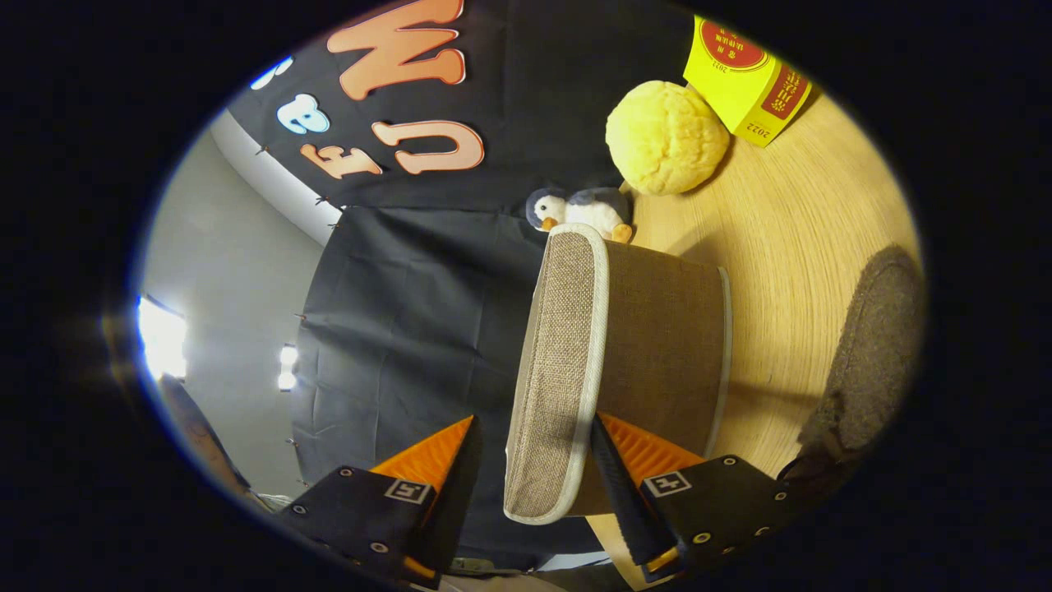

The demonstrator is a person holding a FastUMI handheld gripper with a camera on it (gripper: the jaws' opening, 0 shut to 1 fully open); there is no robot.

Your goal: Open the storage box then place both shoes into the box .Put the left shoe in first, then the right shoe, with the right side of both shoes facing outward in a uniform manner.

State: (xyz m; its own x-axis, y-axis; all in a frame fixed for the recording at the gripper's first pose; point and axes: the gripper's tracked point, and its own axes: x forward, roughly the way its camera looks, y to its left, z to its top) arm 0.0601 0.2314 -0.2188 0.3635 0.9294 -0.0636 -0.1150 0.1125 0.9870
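Tongs (530, 460) apart astride box lid (559, 378), carton (744, 78) seemingly "2022"

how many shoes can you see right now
1. A grey felt shoe lies on the wooden table, beside the storage box whose lid sits between the open hand-held gripper fingers. The second may be hidden.
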